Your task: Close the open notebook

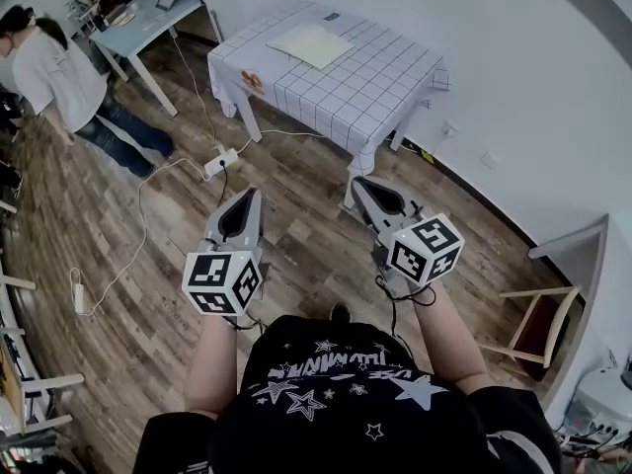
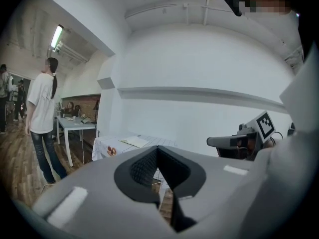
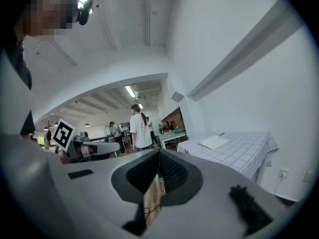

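The open notebook [image 1: 311, 44] lies flat with pale pages on a table under a white checked cloth [image 1: 375, 87], far across the wooden floor. It also shows small in the left gripper view as the notebook [image 2: 133, 141] and in the right gripper view as the notebook [image 3: 213, 142]. My left gripper [image 1: 249, 197] and right gripper [image 1: 361, 183] are held side by side at waist height, pointing toward the table and well short of it. Both have their jaws together with nothing between them. The left gripper [image 2: 157, 149] and right gripper [image 3: 159, 152] show tips that meet.
A person in a white shirt and jeans [image 1: 59, 77] stands at the left near a light blue table [image 1: 148, 18]. A power strip [image 1: 219, 163] and its cables lie on the floor between me and the checked table. A wooden chair [image 1: 538, 324] stands at the right wall.
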The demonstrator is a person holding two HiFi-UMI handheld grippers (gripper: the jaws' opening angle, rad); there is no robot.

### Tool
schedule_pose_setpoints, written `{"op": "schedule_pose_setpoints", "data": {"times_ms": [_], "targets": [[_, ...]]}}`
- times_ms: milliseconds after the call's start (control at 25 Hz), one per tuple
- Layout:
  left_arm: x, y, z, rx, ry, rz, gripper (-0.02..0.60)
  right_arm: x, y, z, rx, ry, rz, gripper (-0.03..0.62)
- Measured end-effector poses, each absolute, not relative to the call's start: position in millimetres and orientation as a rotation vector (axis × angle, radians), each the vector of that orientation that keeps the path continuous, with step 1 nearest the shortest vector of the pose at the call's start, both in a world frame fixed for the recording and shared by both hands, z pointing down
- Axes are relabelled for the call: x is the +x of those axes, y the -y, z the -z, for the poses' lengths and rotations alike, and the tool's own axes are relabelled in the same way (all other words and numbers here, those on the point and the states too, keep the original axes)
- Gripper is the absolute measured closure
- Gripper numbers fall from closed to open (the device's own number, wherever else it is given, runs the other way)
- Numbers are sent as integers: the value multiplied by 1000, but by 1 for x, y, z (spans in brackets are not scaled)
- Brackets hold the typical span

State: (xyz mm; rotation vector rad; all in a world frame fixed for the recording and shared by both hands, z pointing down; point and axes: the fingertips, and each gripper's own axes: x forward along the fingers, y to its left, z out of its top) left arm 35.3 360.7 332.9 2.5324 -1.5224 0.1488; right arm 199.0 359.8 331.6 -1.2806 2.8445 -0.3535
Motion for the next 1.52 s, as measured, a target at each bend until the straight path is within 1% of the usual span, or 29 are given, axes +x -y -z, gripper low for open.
{"op": "schedule_pose_setpoints", "data": {"times_ms": [240, 440, 680, 1000, 1280, 1520], "targets": [[25, -369, -351, 2480, 1617, -240, 574, 204, -347, -344, -1204, -2870, 423, 579], [6, -353, -358, 2431, 1649, -201, 574, 198, -325, -351, -1216, -2873, 441, 579], [-22, -312, -363, 2404, 1628, -115, 574, 179, -295, -348, -1267, -2869, 414, 579], [-61, -239, -377, 2413, 1552, -110, 575, 154, -233, -357, -1421, -2839, 445, 579], [-106, -180, -387, 2433, 1498, -121, 575, 104, -170, -368, -1480, -2843, 463, 579], [-140, -156, -384, 2437, 1459, -104, 575, 62, -130, -364, -1521, -2831, 451, 579]]}}
